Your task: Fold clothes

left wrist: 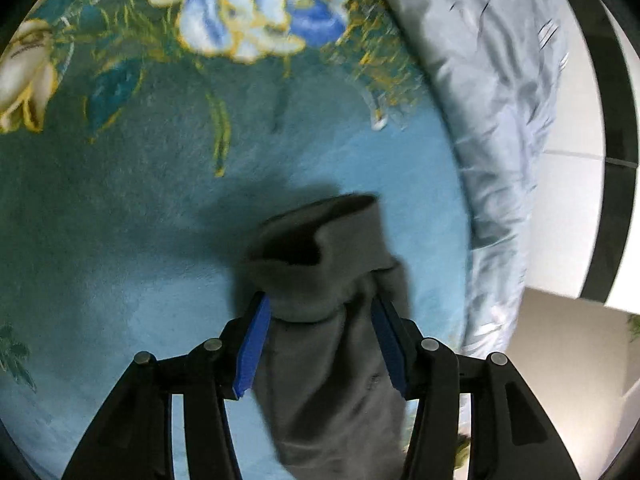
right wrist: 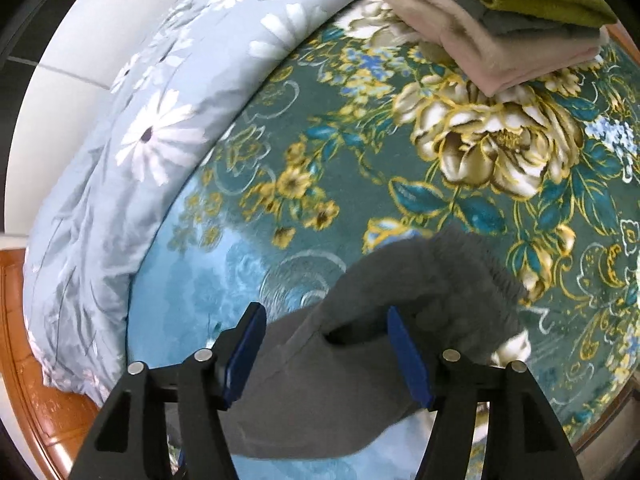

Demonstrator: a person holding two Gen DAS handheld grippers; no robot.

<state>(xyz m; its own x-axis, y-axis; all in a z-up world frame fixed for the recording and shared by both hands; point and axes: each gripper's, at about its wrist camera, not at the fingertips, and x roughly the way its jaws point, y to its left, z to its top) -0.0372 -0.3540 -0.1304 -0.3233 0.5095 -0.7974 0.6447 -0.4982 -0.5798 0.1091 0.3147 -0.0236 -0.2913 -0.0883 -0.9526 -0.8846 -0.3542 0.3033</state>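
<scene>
Both tongs stand spread over a floral blanket [right wrist: 460, 168] on a bed. The left tongs [left wrist: 322, 328] straddle a grey garment [left wrist: 328, 280], its bunched fold between the blue pads, which look just clear of the cloth. The right tongs [right wrist: 326, 344] are spread wider around the same grey fabric, not pinching it. Beyond the right tongs sits a stack of folded clothes [right wrist: 500, 32]; a daisy-print quilt [right wrist: 160, 132] lies to their left.

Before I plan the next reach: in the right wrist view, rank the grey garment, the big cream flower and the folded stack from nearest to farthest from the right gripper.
1. Grey garment, between the right gripper's fingers.
2. Big cream flower, ahead, right.
3. Folded stack, top right, farthest.
</scene>
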